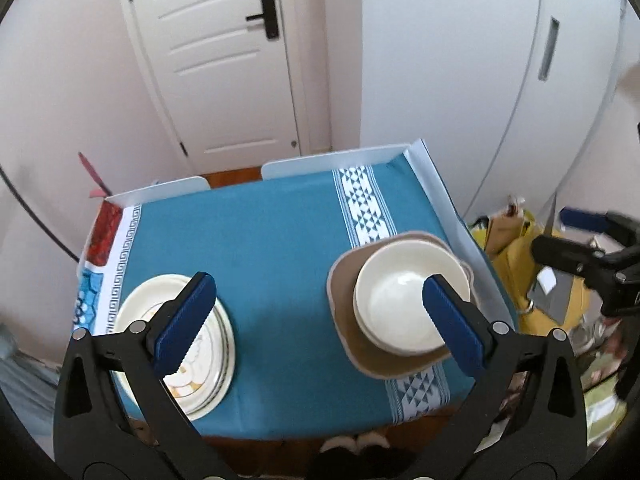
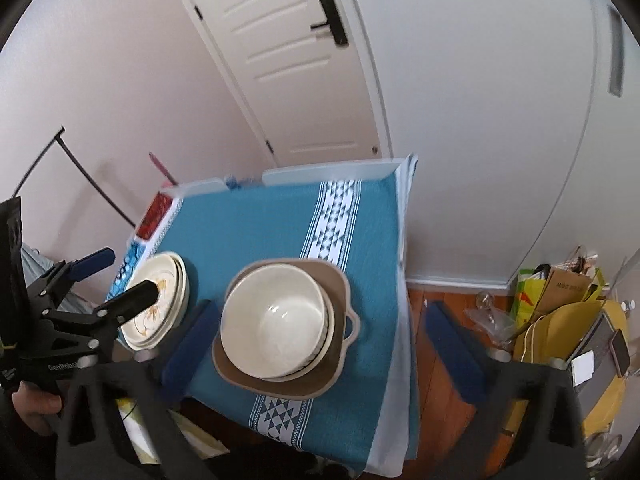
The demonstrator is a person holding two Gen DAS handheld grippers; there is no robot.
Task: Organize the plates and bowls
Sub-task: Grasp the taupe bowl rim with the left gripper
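A stack of cream plates (image 1: 208,364) with a floral print sits at the table's front left; it also shows in the right wrist view (image 2: 160,308). A stack of white bowls (image 1: 404,300) rests inside a beige square dish (image 1: 344,280) at the front right; the bowls (image 2: 276,320) and dish (image 2: 336,280) show in the right wrist view too. My left gripper (image 1: 320,320) is open and empty, raised above the table between the two stacks. My right gripper (image 2: 316,344) is open and empty, raised above the bowls. Each gripper shows in the other's view, left (image 2: 116,280) and right (image 1: 560,236).
The small table has a blue cloth (image 1: 260,240) with a white patterned stripe. A white door (image 1: 224,60) and walls stand behind it. Yellow bags and clutter (image 2: 568,328) lie on the wooden floor to the right.
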